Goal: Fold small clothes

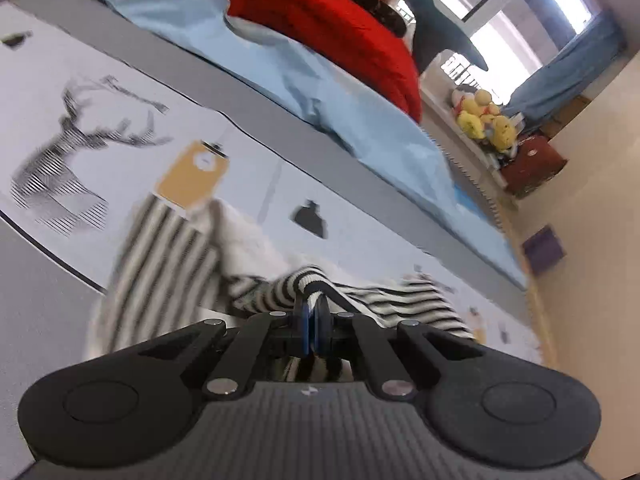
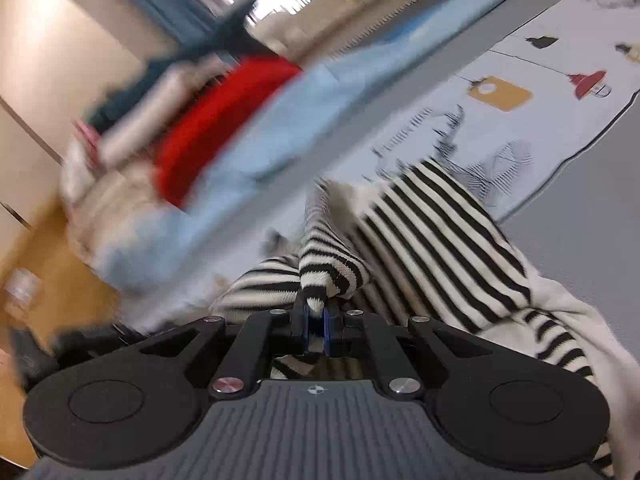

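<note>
A black-and-white striped garment [image 1: 168, 248] with a white lining lies on a pale printed mat [image 1: 120, 128]. My left gripper [image 1: 315, 312] is shut on a striped edge of the garment, which drapes away over the mat. In the right wrist view the same striped garment [image 2: 436, 220] spreads ahead and to the right. My right gripper [image 2: 316, 316] is shut on a folded striped corner of it, lifted off the mat [image 2: 560, 112]. Both views are tilted and blurred.
A light blue sheet [image 1: 320, 92] and a red knit pile [image 1: 332, 36] lie beyond the mat, the red pile also showing in the right wrist view [image 2: 208, 128]. Yellow plush toys [image 1: 484, 120], a red box [image 1: 532, 164] and wooden floor [image 2: 60, 264] lie around.
</note>
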The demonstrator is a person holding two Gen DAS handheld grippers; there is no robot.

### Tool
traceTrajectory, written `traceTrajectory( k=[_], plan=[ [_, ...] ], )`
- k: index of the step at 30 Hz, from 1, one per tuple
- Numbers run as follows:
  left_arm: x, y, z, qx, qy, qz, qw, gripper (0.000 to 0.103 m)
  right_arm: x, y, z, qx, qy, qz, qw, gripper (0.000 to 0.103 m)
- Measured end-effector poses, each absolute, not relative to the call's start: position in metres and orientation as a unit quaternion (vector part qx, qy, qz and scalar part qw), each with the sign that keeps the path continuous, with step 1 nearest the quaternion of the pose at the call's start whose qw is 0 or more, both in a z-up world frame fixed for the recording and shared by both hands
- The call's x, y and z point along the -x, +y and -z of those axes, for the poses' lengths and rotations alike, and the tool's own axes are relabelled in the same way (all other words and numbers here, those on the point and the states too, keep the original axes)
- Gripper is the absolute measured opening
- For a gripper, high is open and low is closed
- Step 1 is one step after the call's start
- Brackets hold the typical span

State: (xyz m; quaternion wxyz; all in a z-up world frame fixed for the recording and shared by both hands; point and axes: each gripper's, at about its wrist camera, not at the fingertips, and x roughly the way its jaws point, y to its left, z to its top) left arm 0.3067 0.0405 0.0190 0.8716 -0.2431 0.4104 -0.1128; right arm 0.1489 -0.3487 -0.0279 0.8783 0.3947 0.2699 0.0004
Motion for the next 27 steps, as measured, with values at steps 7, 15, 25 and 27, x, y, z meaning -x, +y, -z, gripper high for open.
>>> traceTrajectory(
  k=[7, 15, 25, 27],
  plan=[
    [-0.303, -0.005, 0.016, 0.006, 0.464, 0.070, 0.883, 0.080, -0.167, -0.328, 0.100, -0.310, 0.434, 0.077, 0.842, 0.012],
    [-0.276, -0.022, 0.008, -0.030, 0.419, 0.125, 0.899, 0.096, -0.164, -0.315, 0.065, -0.271, 0.378, 0.071, 0.882, 0.054],
    [-0.285, -0.009, 0.017, -0.008, 0.459, 0.076, 0.885, 0.096, -0.215, -0.256, 0.059, -0.140, 0.341, -0.051, 0.928, 0.063],
    [-0.287, -0.002, 0.017, 0.005, 0.464, 0.075, 0.883, 0.096, -0.225, -0.242, 0.069, -0.124, 0.354, -0.059, 0.925, 0.062]
  ],
)
